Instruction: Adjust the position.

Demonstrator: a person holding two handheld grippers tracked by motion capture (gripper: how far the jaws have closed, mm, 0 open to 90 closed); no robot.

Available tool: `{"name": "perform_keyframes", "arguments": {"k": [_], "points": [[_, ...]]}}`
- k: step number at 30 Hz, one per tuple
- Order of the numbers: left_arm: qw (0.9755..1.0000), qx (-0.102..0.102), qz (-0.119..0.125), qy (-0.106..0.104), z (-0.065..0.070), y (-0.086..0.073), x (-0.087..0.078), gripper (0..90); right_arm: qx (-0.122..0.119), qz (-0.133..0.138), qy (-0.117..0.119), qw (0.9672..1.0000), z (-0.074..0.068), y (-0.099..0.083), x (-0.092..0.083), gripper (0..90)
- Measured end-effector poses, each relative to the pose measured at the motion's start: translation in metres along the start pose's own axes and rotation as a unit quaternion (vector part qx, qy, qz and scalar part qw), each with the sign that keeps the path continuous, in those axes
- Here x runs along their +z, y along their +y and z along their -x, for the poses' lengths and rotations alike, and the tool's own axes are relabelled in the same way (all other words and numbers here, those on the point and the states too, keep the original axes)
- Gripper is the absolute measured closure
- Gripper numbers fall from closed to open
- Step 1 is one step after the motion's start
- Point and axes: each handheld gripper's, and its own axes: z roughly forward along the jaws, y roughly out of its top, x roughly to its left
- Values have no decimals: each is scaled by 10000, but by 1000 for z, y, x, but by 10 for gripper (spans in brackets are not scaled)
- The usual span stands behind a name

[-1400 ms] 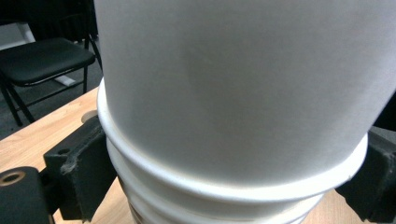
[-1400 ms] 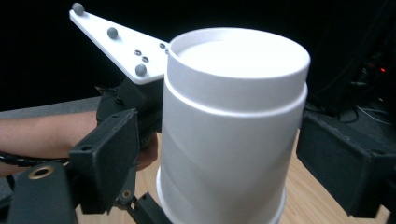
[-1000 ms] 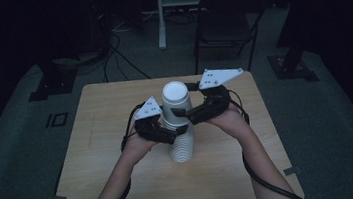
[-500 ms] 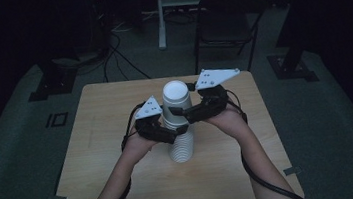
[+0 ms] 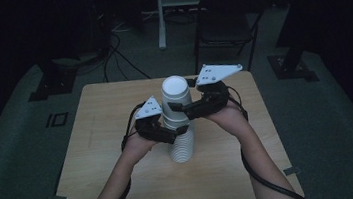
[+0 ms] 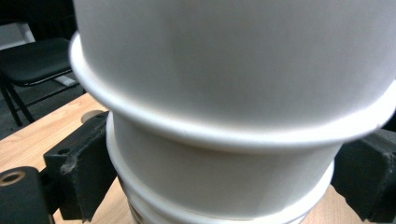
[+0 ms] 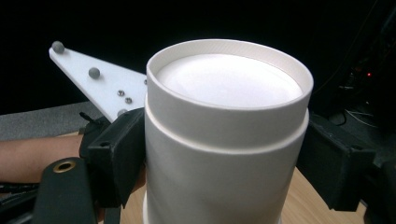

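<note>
A tall stack of white paper cups [image 5: 180, 147] stands upside down in the middle of the wooden table [image 5: 100, 113]. My left gripper [image 5: 176, 131] is shut on the stack about halfway up; in the left gripper view its black jaws press both sides of a cup [image 6: 224, 182] just below a rim. My right gripper [image 5: 179, 108] is higher and is shut on the top cup [image 5: 175, 90]. In the right gripper view that cup [image 7: 229, 126] shows its recessed base, with a jaw on each side of it.
The left gripper's white three-cornered plate [image 7: 100, 79] shows behind the cup in the right gripper view. A black chair [image 5: 223, 21] and a white stand [image 5: 160, 16] are beyond the table's far edge. Cables trail from both grippers towards the table's near edge.
The right gripper and the top cup have risen very slightly. The left gripper and the lower stack have stayed in place.
</note>
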Motion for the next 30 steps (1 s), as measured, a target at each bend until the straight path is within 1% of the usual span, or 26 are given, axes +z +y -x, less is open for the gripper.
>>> {"name": "perform_keyframes", "arguments": {"k": [1, 3, 7, 12, 14, 20, 21, 22, 24, 26, 28, 29, 30], "points": [[10000, -3, 5, 1, 0, 0, 0, 64, -10, 25, -23, 10000, 0, 2, -1, 208], [10000, -5, 4, 0, 0, 0, 0, 64, 53, 97, -15, 9999, 0, 4, -2, 208], [10000, 6, 5, -1, 0, 0, 0, 64, 87, 96, -5, 9999, 2, 8, -4, 208], [10000, 3, -6, 2, 0, 0, 0, 64, 76, 145, -48, 9999, 2, 12, -7, 208], [10000, 2, -13, 4, 0, 0, 0, 64, 66, 213, -71, 9997, 1, 15, -8, 208], [10000, 16, -27, 22, 0, 1, 0, 64, 17, 281, -125, 9995, 0, 26, -11, 208], [10000, 12, -24, 19, 0, 1, 0, 64, 2, 298, -162, 9994, 0, 28, -12, 208], [10000, 14, -21, 17, 0, 1, 0, 64, 12, 310, -113, 9995, 0, 29, -13, 208], [10000, 11, -19, 11, 0, 0, 0, 64, -25, 385, -163, 9991, -1, 33, -16, 208], [10000, -9, -15, 4, 0, 0, 0, 64, 10, 534, -172, 9984, -1, 37, -21, 208], [10000, -8, -18, 6, 0, 0, 0, 64, 11, 577, -163, 9982, 0, 40, -24, 208], [10000, -10, -17, 2, 0, 1, 0, 64, -8, 606, -217, 9979, -1, 41, -26, 208], [10000, -9, -21, 5, 0, 1, 0, 64, -5, 628, -206, 9978, -1, 43, -27, 208]]}}
